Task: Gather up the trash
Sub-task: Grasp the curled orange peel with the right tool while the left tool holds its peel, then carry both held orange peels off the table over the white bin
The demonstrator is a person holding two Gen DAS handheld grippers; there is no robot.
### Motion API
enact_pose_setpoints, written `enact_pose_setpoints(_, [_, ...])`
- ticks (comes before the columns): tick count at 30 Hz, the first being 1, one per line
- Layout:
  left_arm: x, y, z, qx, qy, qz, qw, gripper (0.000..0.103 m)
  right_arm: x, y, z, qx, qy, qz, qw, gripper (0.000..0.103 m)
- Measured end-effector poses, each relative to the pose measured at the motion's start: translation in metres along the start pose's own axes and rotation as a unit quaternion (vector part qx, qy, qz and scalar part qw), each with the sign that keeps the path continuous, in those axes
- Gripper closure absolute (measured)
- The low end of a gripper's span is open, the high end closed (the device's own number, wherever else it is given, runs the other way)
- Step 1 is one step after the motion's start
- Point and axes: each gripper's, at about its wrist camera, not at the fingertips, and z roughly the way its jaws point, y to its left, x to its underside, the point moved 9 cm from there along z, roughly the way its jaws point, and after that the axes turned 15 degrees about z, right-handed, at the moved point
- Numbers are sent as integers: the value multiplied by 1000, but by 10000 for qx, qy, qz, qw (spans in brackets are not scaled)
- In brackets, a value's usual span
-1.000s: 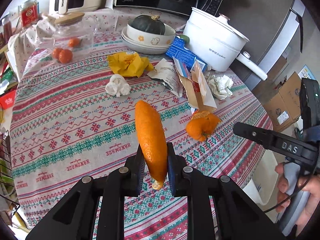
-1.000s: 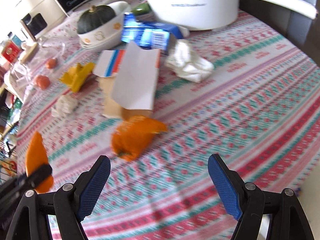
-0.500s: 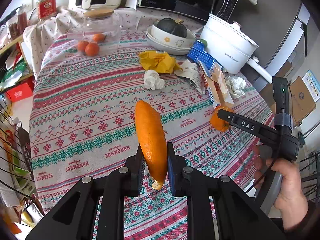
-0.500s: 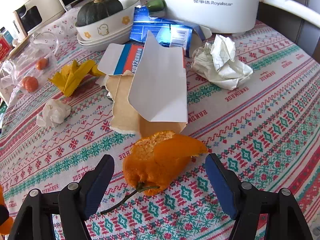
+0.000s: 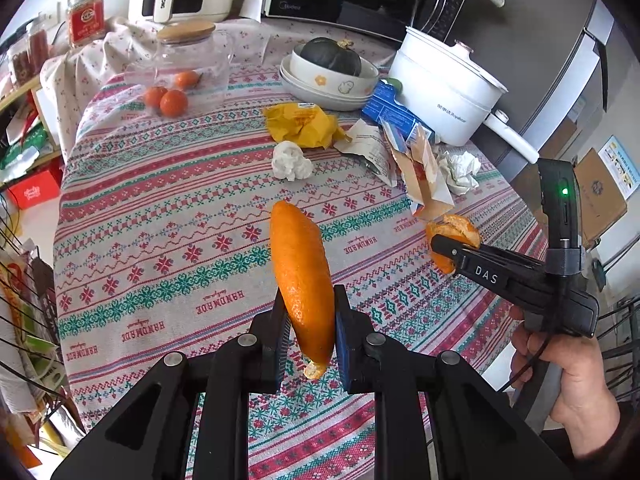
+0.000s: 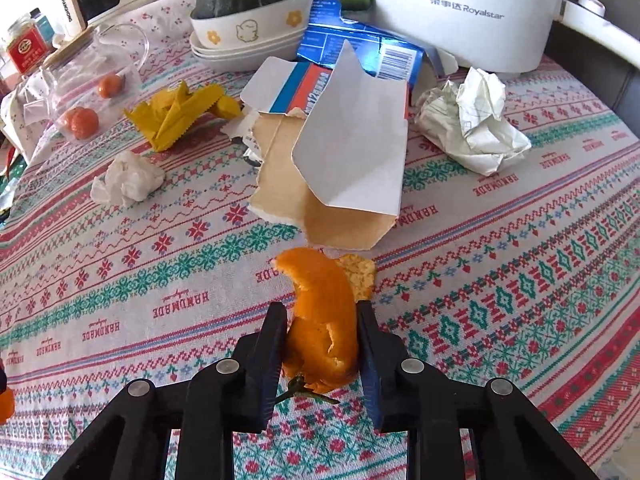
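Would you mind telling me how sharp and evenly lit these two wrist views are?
Left wrist view: sharp, daylit, with dark fisheye corners and a bowed table edge; the peel strip casts only a faint shadow. Right wrist view: also crisp, though the white pot is nearly blown out behind the curled peel.

The left gripper (image 5: 309, 334) is matte black plastic with two flat fingers lined by dark blue ribbed pads (image 5: 342, 344), and round silver screws (image 5: 247, 339) at the joints of its angled linkage arms. The right gripper (image 6: 322, 344) has the same black frame, blue pads and silver screws. From the left camera its side shows white "DAS" lettering, a small green light, a thin black cable and a grey handle in a hand (image 5: 576, 384) with a dark sleeve
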Motion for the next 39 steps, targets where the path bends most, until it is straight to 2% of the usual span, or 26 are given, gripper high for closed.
enact_pose_setpoints(6, [-6,-15,-4,80,-81,93,9999,83,0,-14,-24,-191,77,120,9997,75])
enact_pose_setpoints(17, [-19,-59,0,340,-154,268,9989,83,-14,-62,-68,-232,-113,383,9989,76])
enact_pose_setpoints(30, [-35,-146,26,701,-76,800,9943,83,-20,-138,-111,-34,-270,623,9977,76])
enact_pose_setpoints(39, [-40,-226,43,1066,-24,1312,9856,82,-12,-198,-135,233,-337,760,9963,76])
